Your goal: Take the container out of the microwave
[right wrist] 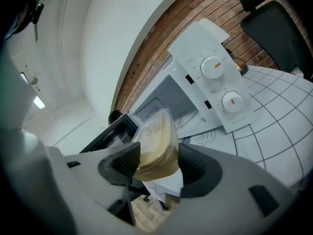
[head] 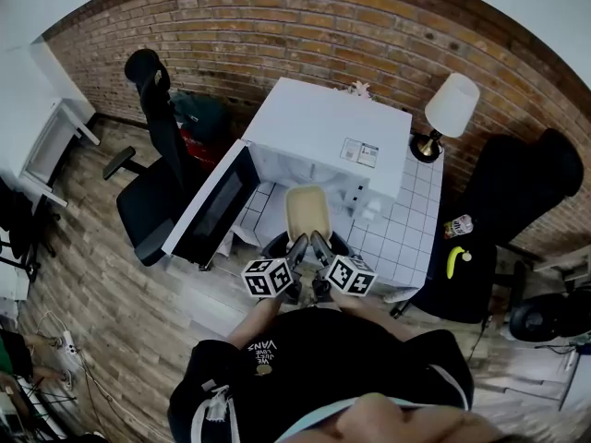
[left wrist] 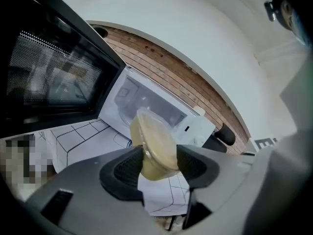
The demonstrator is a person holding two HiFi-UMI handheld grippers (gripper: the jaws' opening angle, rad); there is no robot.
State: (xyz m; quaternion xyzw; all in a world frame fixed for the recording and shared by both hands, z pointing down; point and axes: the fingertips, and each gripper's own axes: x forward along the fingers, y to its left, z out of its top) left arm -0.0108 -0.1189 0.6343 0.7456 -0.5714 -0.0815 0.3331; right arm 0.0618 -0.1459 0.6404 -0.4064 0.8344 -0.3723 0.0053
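A clear plastic container (head: 307, 212) with a beige filling and a lid hangs in the air just in front of the open white microwave (head: 328, 137). Both grippers hold it by its near edge. My left gripper (head: 297, 250) is shut on the container (left wrist: 154, 150), whose rim sits between the two black pads. My right gripper (head: 319, 248) is shut on the same container (right wrist: 155, 145) from the other side. The microwave door (head: 214, 207) stands wide open to the left, and the white cavity (left wrist: 146, 103) behind the container shows nothing inside.
The microwave stands on a white gridded table (head: 406, 233). A lamp (head: 446, 111) with a white shade stands at the table's back right corner. Black office chairs (head: 152, 169) stand to the left and right (head: 512, 201). A brick wall (head: 305, 26) runs behind.
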